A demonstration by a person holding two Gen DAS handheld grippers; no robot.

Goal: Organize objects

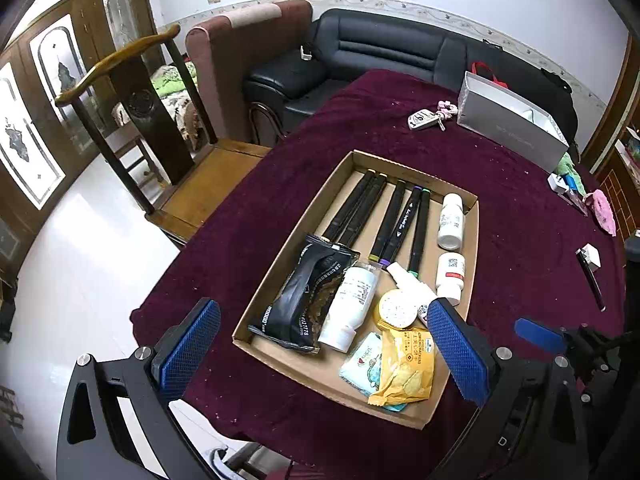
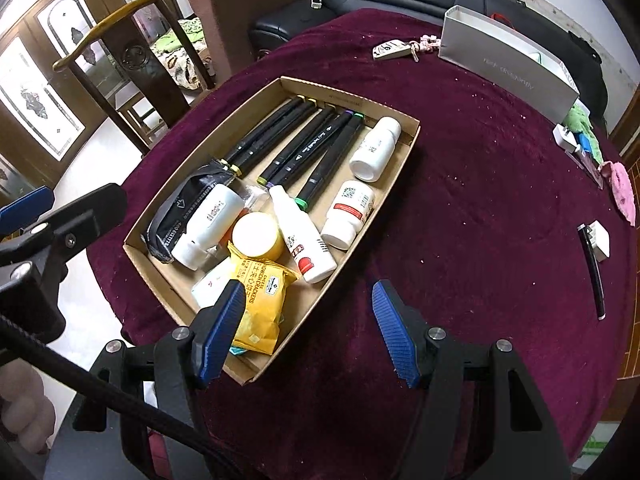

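So, both grippers hang over the near end of a cardboard tray (image 1: pixel 472 236) sitting on a dark red tablecloth (image 1: pixel 520 208), pointing steeply down at it.

Left gripper (image 1: pixel 324 344): jaws wide apart, nothing btwn the pads. In its view the near part of the tray falls in the gap: black snack pouch (image 1: pixel 304 300), white tube (image 1: pixel 352 304), round yellow-rimmed jar (image 1: pixel 396 308), yellow cracker packet (image 1: pixel 404 372) and a light blue sachet (image 1: pixel 362 364). Its right pad overlaps the tray's near right corner; left pad is over bare cloth, off the tray's left side.

Right gripper (image 2: pixel 308 332): jaws also apart, holding nothing. Its left pad sits in front of the cracker packet (image 2: pixel 260 300) at the tray's (image 2: pixel 408 140) near end; whether it touches, can't tell. Right pad is over bare cloth (image 2: pixel 480 184), outside the tray's right wall. The gap btwn pads takes in the tray's near right corner.

Farther back in the tray: five black markers (image 2: pixel 296 140) lying side by side lengthwise, two white pill bottles (image 2: pixel 352 212) along the right wall, and a white spray bottle (image 2: pixel 300 236) lying beside the jar (image 2: pixel 256 236).

Outside the tray, well apart from both grippers: a key fob (image 2: pixel 392 49) and a grey box (image 2: pixel 504 68) at the far side, a black pen (image 2: pixel 592 276) w/ a small white block (image 2: pixel 600 240) on the right.
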